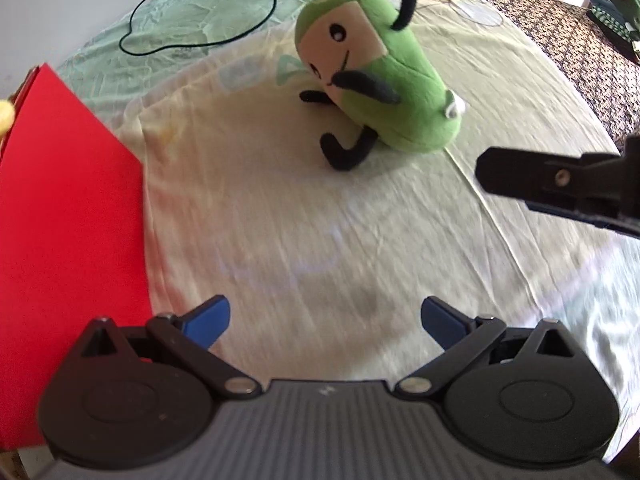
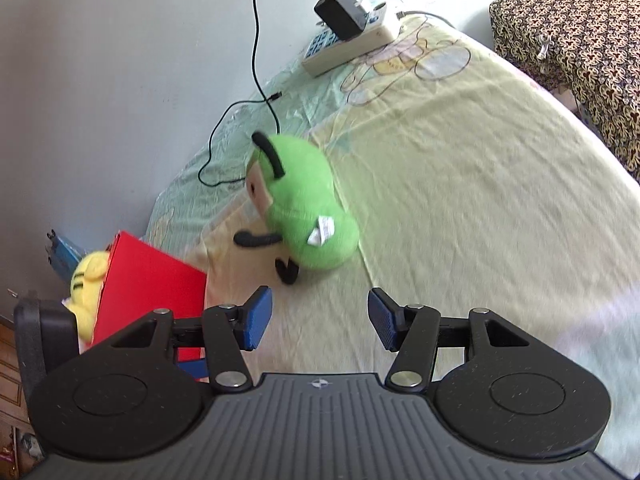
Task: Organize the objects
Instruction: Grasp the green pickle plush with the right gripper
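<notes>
On bare sheet [image 2: 460, 200], green plush [image 2: 304, 208] beside red box [image 2: 152, 280] edge, left gripper [image 1: 326, 320] and right gripper [image 2: 320, 316] wide, empty.

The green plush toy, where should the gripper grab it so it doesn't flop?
Probably the green plush toy is best pinched across its fat middle, coming down from above with the open right gripper. It lies tilted on the bedsheet, and its thin black limbs would likely slip or dangle.

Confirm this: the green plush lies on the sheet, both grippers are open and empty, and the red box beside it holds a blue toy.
One thing is wrong: the toy at the red box is yellow, not blue, as the right wrist view shows. The rest stands: the green plush lies on the sheet, and the left gripper and right gripper are open and empty.
</notes>
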`<move>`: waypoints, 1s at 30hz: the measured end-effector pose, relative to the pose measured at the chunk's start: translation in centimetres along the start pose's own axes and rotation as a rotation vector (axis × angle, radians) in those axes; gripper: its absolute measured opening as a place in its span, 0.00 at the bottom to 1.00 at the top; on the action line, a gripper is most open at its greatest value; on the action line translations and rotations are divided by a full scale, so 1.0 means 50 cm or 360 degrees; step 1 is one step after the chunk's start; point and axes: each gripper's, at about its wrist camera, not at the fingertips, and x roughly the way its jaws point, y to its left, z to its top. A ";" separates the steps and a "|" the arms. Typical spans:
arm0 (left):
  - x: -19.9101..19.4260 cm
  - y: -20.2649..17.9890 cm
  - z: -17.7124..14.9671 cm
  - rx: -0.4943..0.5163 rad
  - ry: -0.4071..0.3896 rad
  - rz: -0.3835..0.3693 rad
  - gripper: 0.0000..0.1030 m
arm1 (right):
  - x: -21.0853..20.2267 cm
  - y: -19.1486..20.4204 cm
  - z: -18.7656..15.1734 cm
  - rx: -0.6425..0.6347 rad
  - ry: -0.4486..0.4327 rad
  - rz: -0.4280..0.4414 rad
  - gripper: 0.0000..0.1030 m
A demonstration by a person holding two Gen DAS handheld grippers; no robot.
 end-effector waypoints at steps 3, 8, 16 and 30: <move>0.004 0.001 0.021 -0.0004 -0.0022 0.0007 0.98 | 0.010 -0.009 0.028 0.0010 -0.0014 0.0028 0.56; 0.012 0.008 0.060 -0.0025 -0.0059 -0.0001 0.98 | 0.028 -0.015 0.072 0.0012 -0.0054 0.0100 0.56; 0.008 0.027 0.113 -0.0081 -0.0191 -0.0085 0.98 | 0.071 -0.009 0.122 0.0012 -0.0079 0.0226 0.56; 0.056 0.044 0.159 -0.0207 -0.0219 -0.0493 0.98 | 0.130 -0.009 0.147 -0.0021 0.0003 0.0226 0.56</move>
